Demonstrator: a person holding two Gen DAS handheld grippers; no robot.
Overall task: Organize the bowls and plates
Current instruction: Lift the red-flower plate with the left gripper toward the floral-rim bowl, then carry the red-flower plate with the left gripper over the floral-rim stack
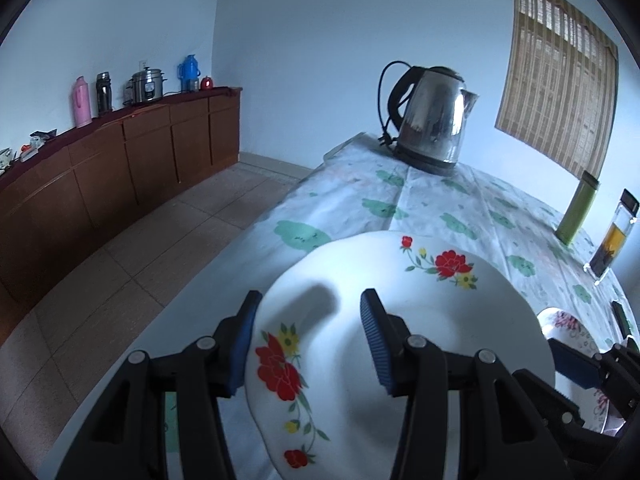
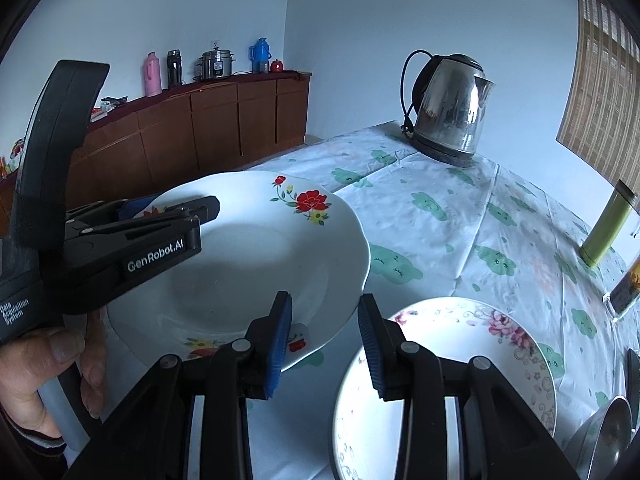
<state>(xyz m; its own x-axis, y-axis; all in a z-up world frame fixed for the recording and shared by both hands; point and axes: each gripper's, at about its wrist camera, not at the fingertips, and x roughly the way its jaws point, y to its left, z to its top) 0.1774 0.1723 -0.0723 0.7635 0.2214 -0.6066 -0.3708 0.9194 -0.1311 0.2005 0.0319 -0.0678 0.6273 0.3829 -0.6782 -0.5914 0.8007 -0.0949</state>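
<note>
A white plate with red flowers (image 1: 420,320) hangs tilted above the table, and my left gripper (image 1: 308,340) is shut on its near rim, one finger under the rim and one on the inner face. In the right wrist view the same plate (image 2: 260,248) hovers at the left, held up by that gripper, with a hand (image 2: 48,368) around the handle. My right gripper (image 2: 326,344) stands open with only tablecloth showing between its pads. Its left finger is in front of the red-flower plate's edge. Its right finger is over the rim of a pink-flowered plate (image 2: 448,368) lying on the table.
The table (image 2: 440,216) has a green-patterned cloth. A steel kettle (image 2: 452,108) stands at its far end, with a green flask (image 2: 604,228) and a glass bottle (image 2: 624,288) at the right edge. A metal bowl (image 2: 604,436) sits at the near right. A wooden sideboard (image 1: 120,160) lines the left wall.
</note>
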